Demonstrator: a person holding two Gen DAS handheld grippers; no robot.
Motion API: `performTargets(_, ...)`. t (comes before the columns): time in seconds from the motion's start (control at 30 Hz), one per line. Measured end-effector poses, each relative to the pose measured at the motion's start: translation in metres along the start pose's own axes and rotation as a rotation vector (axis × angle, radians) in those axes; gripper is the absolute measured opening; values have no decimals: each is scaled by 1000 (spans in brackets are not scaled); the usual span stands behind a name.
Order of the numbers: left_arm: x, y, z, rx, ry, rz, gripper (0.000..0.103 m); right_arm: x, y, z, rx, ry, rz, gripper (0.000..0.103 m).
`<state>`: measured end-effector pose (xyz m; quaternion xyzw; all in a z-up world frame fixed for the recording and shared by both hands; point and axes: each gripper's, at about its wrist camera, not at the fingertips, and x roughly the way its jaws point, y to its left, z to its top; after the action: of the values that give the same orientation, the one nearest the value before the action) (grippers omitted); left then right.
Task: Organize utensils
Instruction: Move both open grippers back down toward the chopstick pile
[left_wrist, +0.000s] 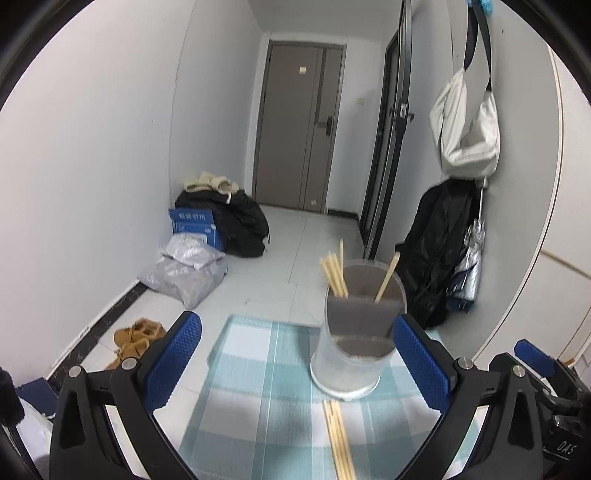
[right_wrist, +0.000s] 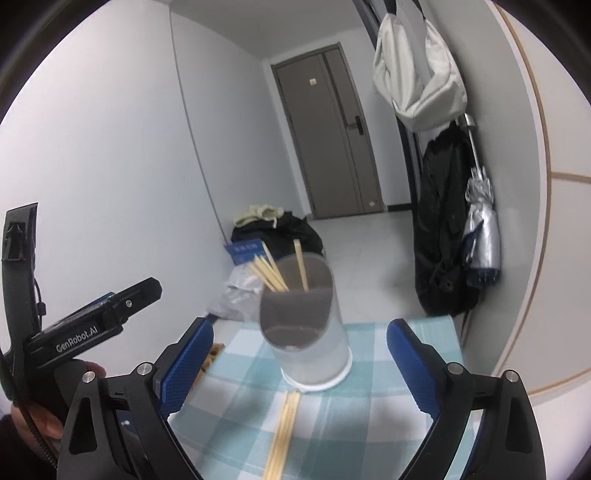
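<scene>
The bare checked tablecloth (left_wrist: 258, 369) left of the upright utensil holder (left_wrist: 354, 347) gives free passage; loose chopsticks (left_wrist: 338, 435) lie just before it, blocking nothing overhead.

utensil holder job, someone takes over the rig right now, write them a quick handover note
Left gripper: jaws open, empty.
Right gripper: jaws open, empty.
Utensil holder stands upright on the checked cloth, ahead of both grippers.
Done: several chopsticks already stand in its back compartments.
Left: a bundle of loose chopsticks lies flat on the cloth just in front of the holder; pick them up and drop them in.
</scene>
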<state>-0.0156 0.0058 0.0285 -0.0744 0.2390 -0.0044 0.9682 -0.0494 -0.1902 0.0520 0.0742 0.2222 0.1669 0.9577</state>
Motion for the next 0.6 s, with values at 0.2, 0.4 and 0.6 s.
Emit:
performTargets(0.2,27,11,-18,-30,67,13,102,20,-6,-22,-1,78,-10,96)
performTargets(0.4,42,27,-27,-69,127,22,102,43,-5,-42,-32,177,-31,95)
performTargets(0.6,61,44,-30,-143,201,15,102,72,-6,-62,-41,305,-48,86)
